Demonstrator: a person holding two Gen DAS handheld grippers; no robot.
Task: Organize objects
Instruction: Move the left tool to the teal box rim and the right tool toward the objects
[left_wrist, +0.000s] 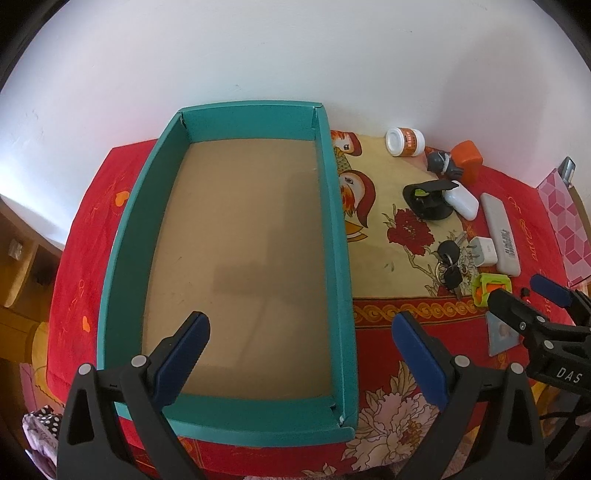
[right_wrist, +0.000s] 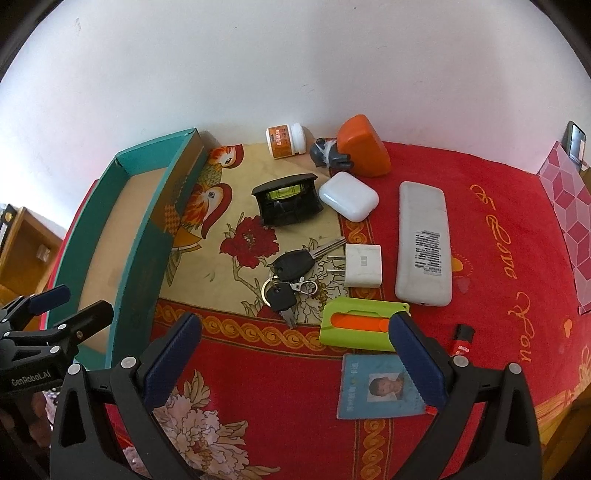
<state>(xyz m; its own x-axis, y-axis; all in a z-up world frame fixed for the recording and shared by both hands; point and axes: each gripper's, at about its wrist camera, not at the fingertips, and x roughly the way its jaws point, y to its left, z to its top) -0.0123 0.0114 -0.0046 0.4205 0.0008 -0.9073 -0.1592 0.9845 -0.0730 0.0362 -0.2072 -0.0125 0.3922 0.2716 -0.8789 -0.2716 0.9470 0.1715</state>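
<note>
An empty teal box (left_wrist: 340, 229) with a tan floor sits on the red cloth; it also shows in the right wrist view (right_wrist: 144, 236). My left gripper (left_wrist: 299, 332) is open and empty over the box's near end. My right gripper (right_wrist: 295, 332) is open and empty above the cloth, near a green and orange holder (right_wrist: 354, 328) and an ID card (right_wrist: 376, 387). Beyond lie a key bunch (right_wrist: 291, 273), a white charger (right_wrist: 364, 266), a white remote (right_wrist: 423, 240), a white earbud case (right_wrist: 347, 195), a black level (right_wrist: 286, 199), an orange case (right_wrist: 364, 146) and a small jar (right_wrist: 286, 140).
A grey figurine (right_wrist: 327, 153) lies by the orange case. A small red and black item (right_wrist: 461, 339) lies right of the holder. A pink patterned box (right_wrist: 569, 221) stands at the right edge. A white wall is behind. Wooden furniture (right_wrist: 22, 251) stands at the left.
</note>
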